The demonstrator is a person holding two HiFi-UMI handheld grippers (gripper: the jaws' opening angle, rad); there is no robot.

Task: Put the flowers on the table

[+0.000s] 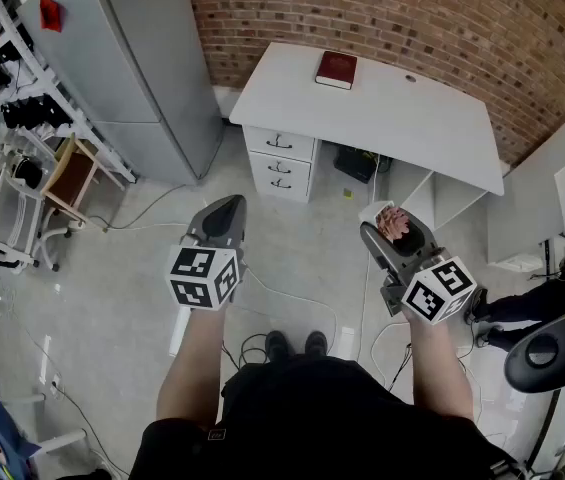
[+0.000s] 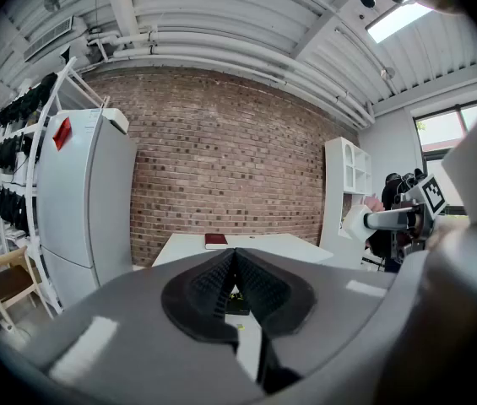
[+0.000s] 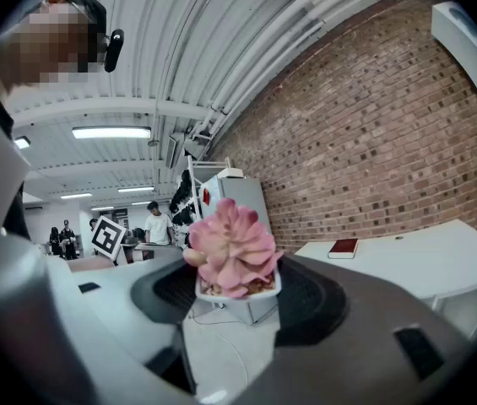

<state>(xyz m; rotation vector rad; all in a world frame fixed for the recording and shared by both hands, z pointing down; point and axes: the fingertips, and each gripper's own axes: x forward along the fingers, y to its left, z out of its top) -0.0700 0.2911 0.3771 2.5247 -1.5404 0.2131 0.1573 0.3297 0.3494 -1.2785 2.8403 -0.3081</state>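
Note:
A pink succulent flower grows in a small white square pot. My right gripper is shut on this pot and holds it level in the air above the floor. In the head view the flower sits at the tip of the right gripper, short of the white table by the brick wall. My left gripper is shut and empty, its pads pressed together, pointing towards the table. From the left gripper view the held pot shows at the right.
A dark red book lies on the table's far side. A drawer unit stands under the table's left end. A grey fridge and a rack stand at the left. Cables lie on the floor. Another person crouches at the right.

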